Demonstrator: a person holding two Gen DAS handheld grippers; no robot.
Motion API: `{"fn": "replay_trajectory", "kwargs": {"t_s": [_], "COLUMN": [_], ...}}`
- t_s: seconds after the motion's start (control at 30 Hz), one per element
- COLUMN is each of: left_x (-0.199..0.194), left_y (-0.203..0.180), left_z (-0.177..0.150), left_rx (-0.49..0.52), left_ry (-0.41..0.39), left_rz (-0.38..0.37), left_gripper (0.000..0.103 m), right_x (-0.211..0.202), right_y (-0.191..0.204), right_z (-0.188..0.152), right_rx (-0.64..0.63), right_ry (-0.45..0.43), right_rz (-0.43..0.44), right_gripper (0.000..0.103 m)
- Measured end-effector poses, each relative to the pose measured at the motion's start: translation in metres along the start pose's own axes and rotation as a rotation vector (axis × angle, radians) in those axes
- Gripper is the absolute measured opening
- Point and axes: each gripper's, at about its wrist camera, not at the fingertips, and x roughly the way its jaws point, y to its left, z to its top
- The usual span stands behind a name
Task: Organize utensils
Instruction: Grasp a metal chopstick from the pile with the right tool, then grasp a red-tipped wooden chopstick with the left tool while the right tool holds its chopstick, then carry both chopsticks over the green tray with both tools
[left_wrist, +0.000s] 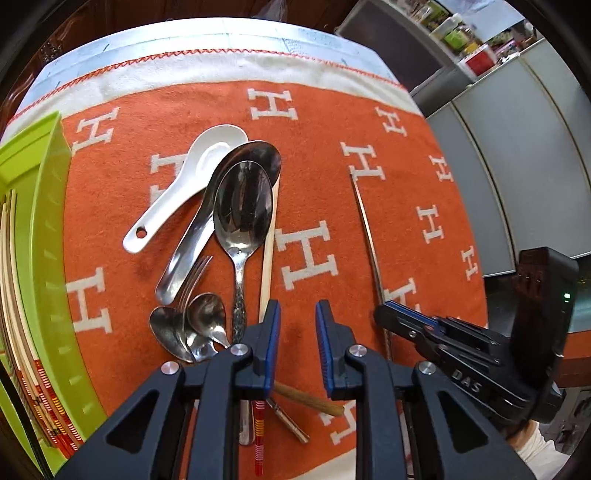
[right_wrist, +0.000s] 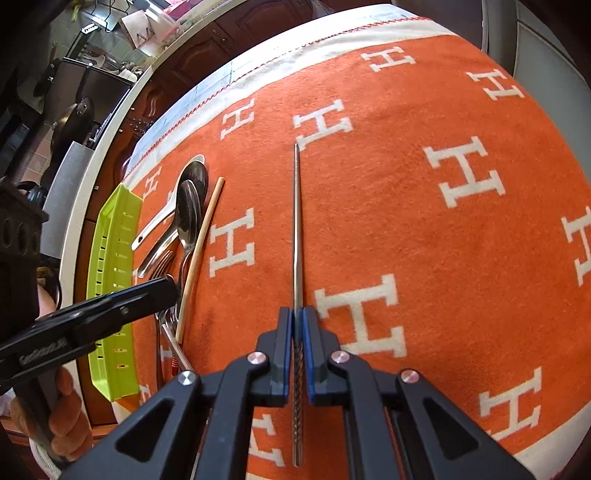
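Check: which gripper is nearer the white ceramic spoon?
Left. The left gripper hangs over the utensil pile holding the white ceramic spoon; the right gripper sits farther off, clamped on the metal chopstick.

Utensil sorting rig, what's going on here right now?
A person is sorting cutlery on an orange blanket with two handheld grippers. The right gripper is shut on a metal chopstick, lying apart from the rest. The left gripper is open with nothing between its pads, hovering beside the pile of spoons, a fork and a wooden chopstick. The green tray at the left already holds some chopsticks.
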Motion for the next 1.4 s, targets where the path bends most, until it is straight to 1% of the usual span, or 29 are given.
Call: {"fn": "replay_trajectory", "kwargs": {"t_s": [0.07,0.3,0.53,0.63,0.73,0.9,0.93,0.97,1.03,1.07,1.13,1.2,1.27,1.4], "left_x": [0.004,0.01,0.02,0.02,0.021,0.019,0.019,0.02,0.019,0.019,0.023,0.025,0.03,0.032], "left_y": [-0.001,0.002,0.005,0.0,-0.007,-0.014,-0.015,-0.017,-0.016,-0.015,-0.014,-0.017,-0.023,-0.033], "left_z": [0.0,-0.004,-0.01,-0.014,-0.019,-0.033,-0.034,-0.035,-0.036,-0.036,-0.036,-0.036,-0.038,-0.041], "left_rx": [0.0,-0.002,-0.004,0.006,0.014,0.015,0.014,0.01,-0.019,-0.044,-0.085,-0.094,-0.106,-0.114], "left_ry": [0.014,0.034,0.066,0.04,-0.001,-0.098,-0.109,-0.12,-0.13,-0.122,-0.109,-0.106,-0.09,-0.066], "left_rz": [0.009,0.079,0.093,0.11,0.144,0.171,0.179,0.19,0.174,0.135,0.073,0.051,0.001,-0.077], "left_gripper": [0.017,0.016,0.016,0.016,0.016,0.015,0.01,0.007,0.006,0.003,0.003,0.003,0.003,0.003], "right_x": [0.0,-0.002,-0.003,-0.003,-0.004,-0.004,-0.004,-0.004,-0.005,-0.005,-0.006,-0.007,-0.008,-0.012], "right_y": [-0.001,-0.007,-0.01,-0.01,-0.009,-0.005,-0.005,-0.005,-0.007,-0.008,-0.01,-0.014,-0.016,-0.021], "right_z": [0.0,-0.001,-0.001,-0.001,-0.003,-0.006,-0.007,-0.007,-0.007,-0.007,-0.008,-0.01,-0.012,-0.016], "right_rx": [0.004,0.005,0.006,0.001,-0.013,-0.041,-0.043,-0.04,-0.034,-0.03,-0.019,-0.011,-0.002,0.007], "right_ry": [0.001,0.003,0.004,0.005,-0.004,-0.022,-0.025,-0.026,-0.025,-0.023,-0.02,-0.02,-0.02,-0.024], "right_rz": [0.01,0.031,0.04,0.04,0.036,0.023,0.023,0.025,0.034,0.039,0.053,0.065,0.071,0.075], "right_gripper": [0.006,0.006,0.006,0.006,0.006,0.006,0.006,0.006,0.006,0.006,0.006,0.006,0.006,0.006]}}
